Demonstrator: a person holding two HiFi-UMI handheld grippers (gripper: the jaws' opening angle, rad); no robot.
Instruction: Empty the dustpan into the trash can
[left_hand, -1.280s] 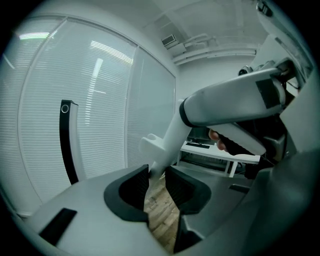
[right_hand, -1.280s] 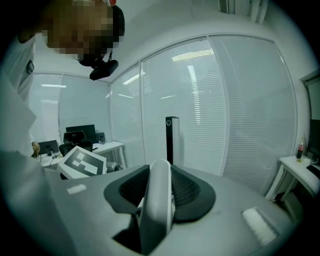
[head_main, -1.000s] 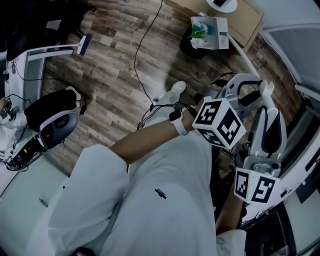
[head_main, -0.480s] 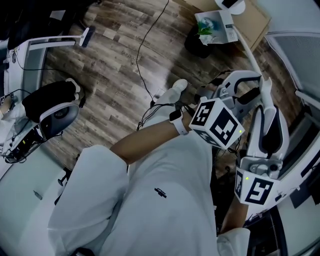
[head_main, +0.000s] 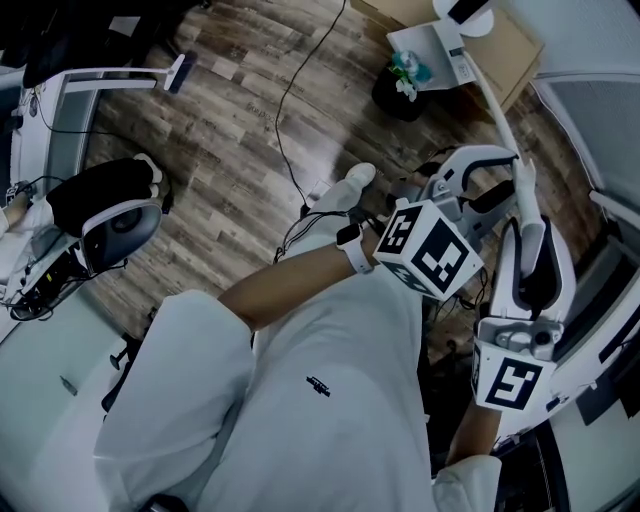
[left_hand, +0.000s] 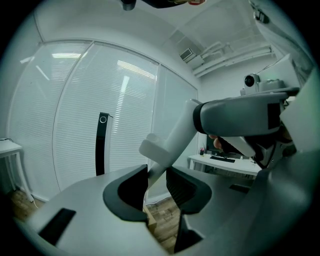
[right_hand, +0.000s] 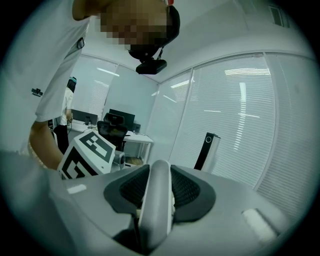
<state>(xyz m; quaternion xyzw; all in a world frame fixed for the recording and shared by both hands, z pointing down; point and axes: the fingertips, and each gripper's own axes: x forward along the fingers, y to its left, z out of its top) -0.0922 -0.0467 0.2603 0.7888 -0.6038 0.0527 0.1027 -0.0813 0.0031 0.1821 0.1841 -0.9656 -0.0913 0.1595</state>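
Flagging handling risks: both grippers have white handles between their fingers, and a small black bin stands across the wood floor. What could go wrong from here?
1. The left gripper has just been opening its fingers; the white pole between them looks loose and could slip out.
2. A black cable crosses the floor before the black bin: a snag or trip hazard.
3. The bin looks small and part full, so emptying may spill.

A black cable (head_main: 283, 120) is lying across the wood floor (head_main: 220, 90). A little plant (head_main: 405, 72) is sitting right by a brown box (head_main: 512, 42).
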